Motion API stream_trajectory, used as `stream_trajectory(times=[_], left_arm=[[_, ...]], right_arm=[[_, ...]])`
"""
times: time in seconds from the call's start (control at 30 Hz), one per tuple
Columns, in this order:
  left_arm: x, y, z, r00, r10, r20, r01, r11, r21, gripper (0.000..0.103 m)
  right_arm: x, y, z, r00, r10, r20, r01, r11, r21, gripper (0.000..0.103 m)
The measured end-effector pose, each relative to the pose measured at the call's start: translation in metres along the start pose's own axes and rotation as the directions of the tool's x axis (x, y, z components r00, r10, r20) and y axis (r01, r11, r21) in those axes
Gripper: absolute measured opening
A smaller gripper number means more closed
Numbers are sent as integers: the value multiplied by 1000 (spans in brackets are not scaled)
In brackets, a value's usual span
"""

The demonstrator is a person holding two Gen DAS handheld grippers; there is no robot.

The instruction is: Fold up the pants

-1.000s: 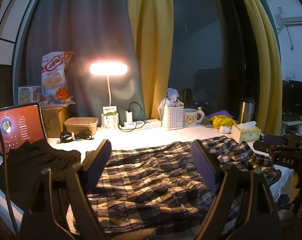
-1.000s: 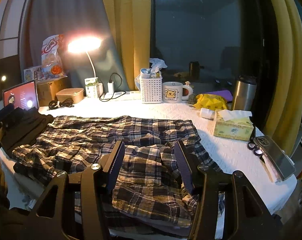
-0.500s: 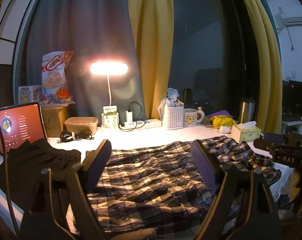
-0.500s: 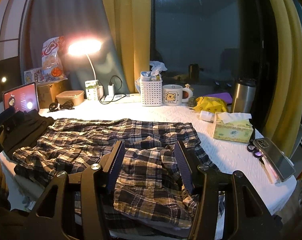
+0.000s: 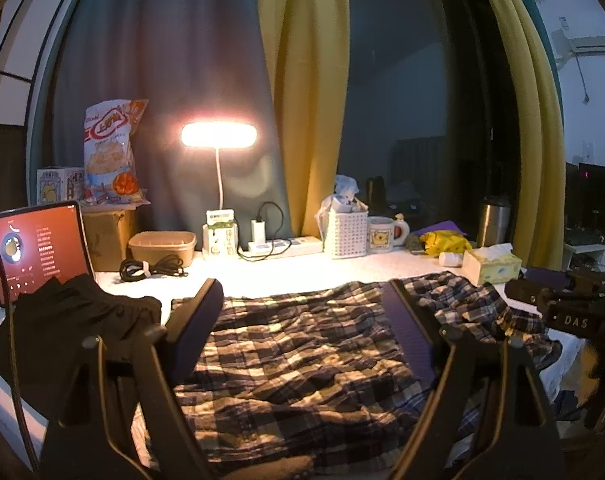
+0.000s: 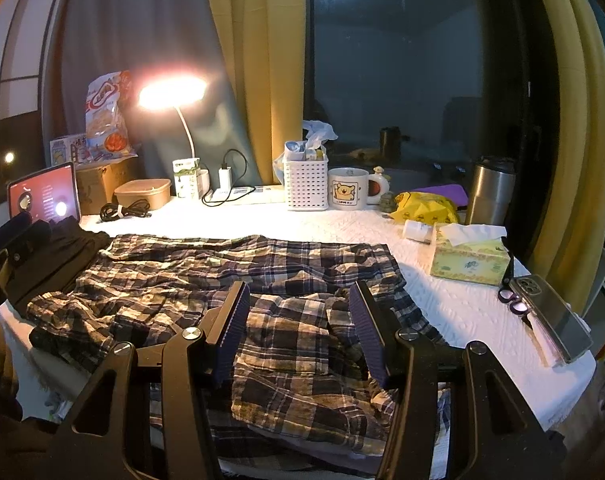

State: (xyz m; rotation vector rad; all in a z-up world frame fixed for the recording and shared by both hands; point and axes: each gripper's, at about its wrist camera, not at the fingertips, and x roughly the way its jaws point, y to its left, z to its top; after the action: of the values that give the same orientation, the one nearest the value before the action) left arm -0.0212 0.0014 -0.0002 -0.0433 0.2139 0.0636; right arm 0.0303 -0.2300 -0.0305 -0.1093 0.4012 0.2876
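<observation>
Across the white table [image 6: 454, 312], in front of the lamp [image 6: 170, 92], lie the plaid pants [image 6: 206, 272], rumpled. Both grippers hover over them, left gripper [image 5: 302, 292] and right gripper [image 6: 298, 292] alike with fingers apart, holding nothing. Right of the lamp, a white basket [image 6: 305, 184] holds small packets; farther right, a tissue box [image 6: 468, 260] shows one tissue

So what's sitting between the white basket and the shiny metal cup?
In the right wrist view, a bear mug and a crumpled yellow bag sit between the white basket and the metal cup.
</observation>
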Motion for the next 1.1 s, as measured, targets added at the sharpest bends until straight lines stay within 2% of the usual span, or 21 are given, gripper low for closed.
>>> stream_trajectory(times=[0.97,1.1], left_arm=[[3,-1,0,1000,-3,-10,4,1000,2,83],[18,15,10,999,-20,-47,19,1000,-11,83]], right_arm=[[9,5,-2,1000,12,-27,-13,1000,-18,55],[14,-2,6,999,32,-28,-32,999,-23,55]])
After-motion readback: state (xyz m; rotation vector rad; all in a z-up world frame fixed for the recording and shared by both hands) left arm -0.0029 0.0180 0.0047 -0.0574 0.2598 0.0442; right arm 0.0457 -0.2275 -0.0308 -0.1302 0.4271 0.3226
